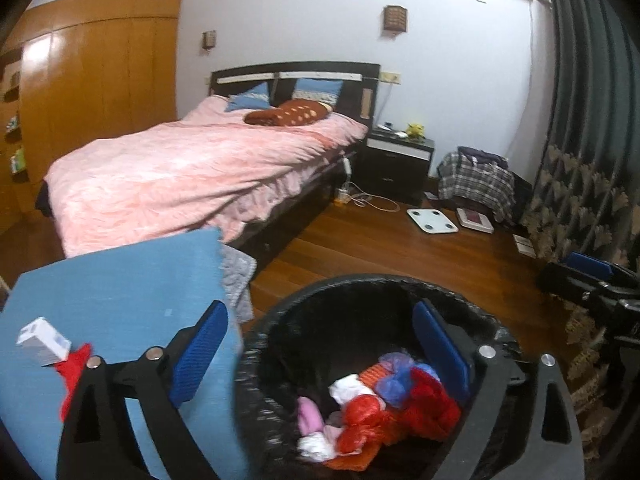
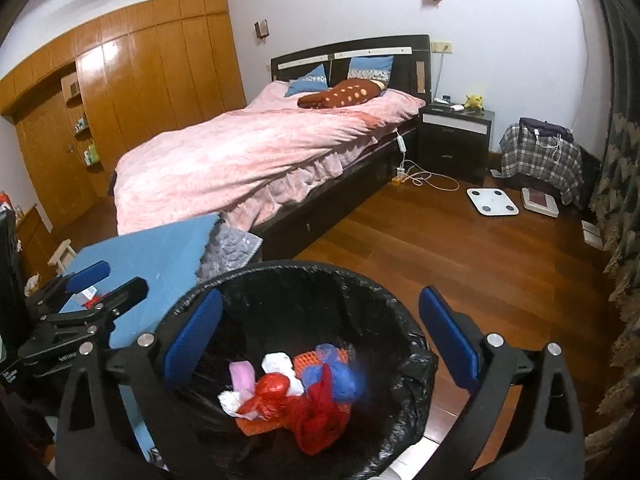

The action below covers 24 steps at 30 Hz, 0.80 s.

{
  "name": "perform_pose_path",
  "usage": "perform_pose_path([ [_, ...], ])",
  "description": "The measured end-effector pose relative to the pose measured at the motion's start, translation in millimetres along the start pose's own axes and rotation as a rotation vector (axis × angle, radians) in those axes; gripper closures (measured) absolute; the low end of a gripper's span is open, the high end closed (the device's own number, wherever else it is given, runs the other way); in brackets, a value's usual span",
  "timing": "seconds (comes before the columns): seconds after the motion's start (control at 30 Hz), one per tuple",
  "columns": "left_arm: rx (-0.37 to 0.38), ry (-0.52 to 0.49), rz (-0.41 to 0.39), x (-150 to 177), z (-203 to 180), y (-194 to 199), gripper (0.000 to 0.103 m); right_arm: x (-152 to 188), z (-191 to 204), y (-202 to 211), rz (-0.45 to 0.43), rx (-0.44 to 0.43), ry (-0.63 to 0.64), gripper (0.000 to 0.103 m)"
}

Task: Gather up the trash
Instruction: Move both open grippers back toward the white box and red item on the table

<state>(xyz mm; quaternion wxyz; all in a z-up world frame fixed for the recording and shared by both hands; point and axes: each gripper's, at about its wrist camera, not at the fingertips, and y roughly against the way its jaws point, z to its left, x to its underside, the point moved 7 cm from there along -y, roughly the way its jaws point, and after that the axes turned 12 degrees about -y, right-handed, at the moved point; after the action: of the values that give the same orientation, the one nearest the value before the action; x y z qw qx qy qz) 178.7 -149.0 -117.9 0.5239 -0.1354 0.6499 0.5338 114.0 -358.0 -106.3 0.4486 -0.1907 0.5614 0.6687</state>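
Black-lined bin [image 2: 416,364] holding crumpled bags [image 2: 304,392] — red, blue, white, pink, both jaws wide open, empty

The left claw [image 1: 320,356] has a black angular frame, flat blue ribbed pads [image 1: 200,354] and round silver screw heads at its joints. The right claw [image 2: 322,340] is built alike: black linkages, blue pads [image 2: 450,338], silver screws, and triangular cut-outs in the arms.
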Motion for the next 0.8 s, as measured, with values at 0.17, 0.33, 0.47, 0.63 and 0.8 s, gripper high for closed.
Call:
perform_pose_path([
  [0.17,-0.081,0.015,-0.006,9,33,24,0.01,0,21,0,-0.003,-0.038,0.018,0.007],
  [0.33,-0.157,0.046,0.011,27,69,46,0.01,9,59,-11,0.02,-0.094,0.046,0.007],
  [0.47,-0.218,0.072,0.029,45,96,61,0.01,19,92,-24,0.046,-0.139,0.068,0.007],
  [0.63,-0.303,0.124,0.059,69,140,73,0.01,32,142,-46,0.081,-0.193,0.116,0.007],
  [0.8,-0.371,0.177,0.088,89,185,74,0.01,43,183,-67,0.103,-0.228,0.164,0.007],
])
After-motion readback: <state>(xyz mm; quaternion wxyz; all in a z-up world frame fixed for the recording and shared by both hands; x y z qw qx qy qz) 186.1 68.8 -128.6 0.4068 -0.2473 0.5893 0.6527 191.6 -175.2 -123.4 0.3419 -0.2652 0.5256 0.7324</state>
